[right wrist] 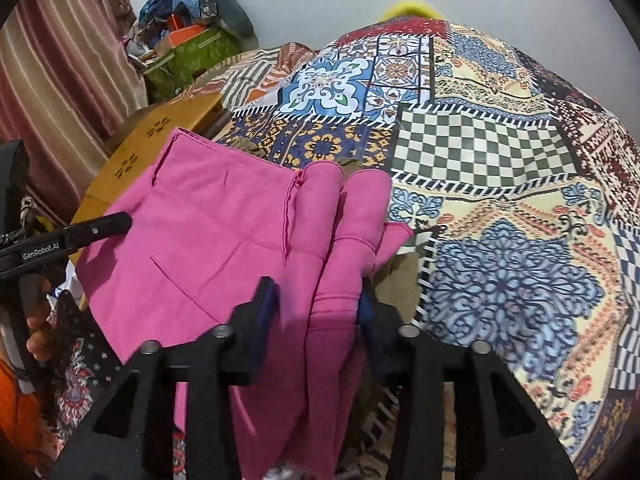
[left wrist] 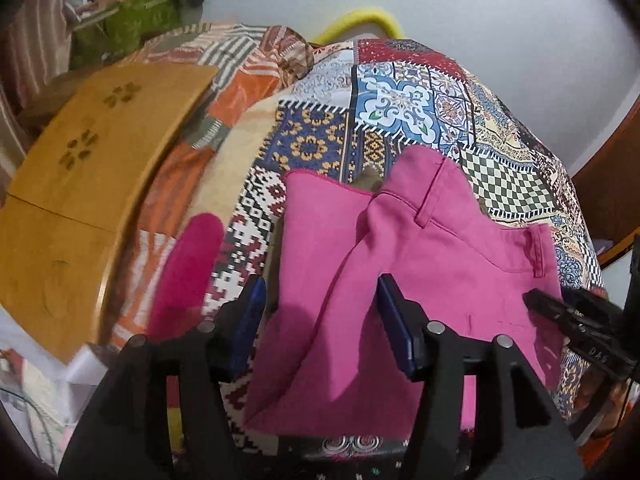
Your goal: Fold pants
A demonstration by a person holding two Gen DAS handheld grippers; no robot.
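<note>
Patchwork bedspread (left wrist: 420, 100) supports the pink pants (left wrist: 400, 280), folded over at the near edge. Left gripper (left wrist: 322, 320) stands wide, pads clear of cloth. Right gripper (right wrist: 316, 312) straddles a fold; contact uncertain. Withdraw both straight back, avoiding snagging layers.

The pink pants (left wrist: 400, 280) are soft matt cloth with stitched seams. The patterned bedspread (right wrist: 500, 160) is smooth cloth. The yellow-brown board (left wrist: 100, 140) looks like smooth wood. Both grippers look like matt black plastic
</note>
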